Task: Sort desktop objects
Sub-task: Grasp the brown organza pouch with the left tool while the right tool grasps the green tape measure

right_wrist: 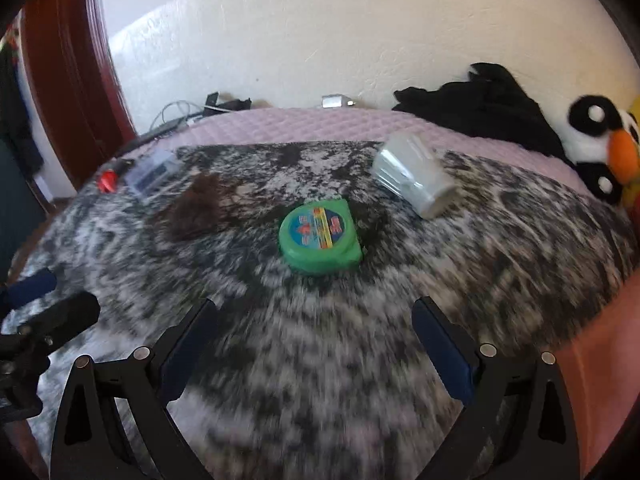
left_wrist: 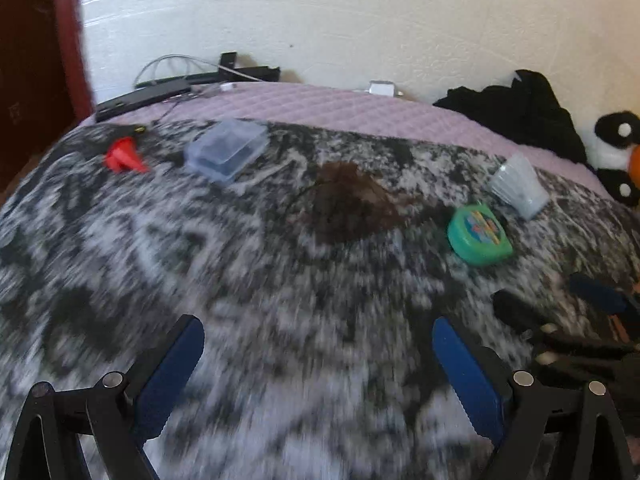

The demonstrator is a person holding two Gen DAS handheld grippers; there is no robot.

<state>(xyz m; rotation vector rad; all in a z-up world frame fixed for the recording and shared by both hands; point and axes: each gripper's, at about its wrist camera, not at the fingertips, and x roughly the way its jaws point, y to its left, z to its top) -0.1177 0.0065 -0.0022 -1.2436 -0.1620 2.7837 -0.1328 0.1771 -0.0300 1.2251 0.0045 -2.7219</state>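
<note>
Tape measure (right_wrist: 320,236): green plastic case, rounded on one side, squared at the other corner, flat on a fuzzy black-and-white mottled blanket (right_wrist: 320,360); colourful round label on top. Lies centre-frame in the right wrist view, ahead of the right gripper (right_wrist: 316,320), not touched. Also seen at right in the left wrist view (left_wrist: 479,236).

Clear cup (right_wrist: 412,176): ribbed translucent plastic, tipped on its side, just beyond and right of the tape measure, apart from it.

Clear box (left_wrist: 226,150): rectangular, translucent bluish plastic, rounded corners, at far left of blanket. Red cone (left_wrist: 124,157), glossy plastic, lying just left of the box.

Brown patch (left_wrist: 348,204): dark, irregular, fuzzy, mid-blanket between box and tape measure; material cannot be told.

Quilted lilac cover (left_wrist: 340,104) beyond the blanket. Black cloth (right_wrist: 480,104) heaped at the far right against the white wall; plush toy (right_wrist: 600,140), black-and-white with an orange beak, beside it.

Left gripper (left_wrist: 318,332): blue-padded fingers spread wide, nothing between them, over bare blanket. Right gripper: likewise spread wide, empty. Both views motion-blurred near the fingers.
</note>
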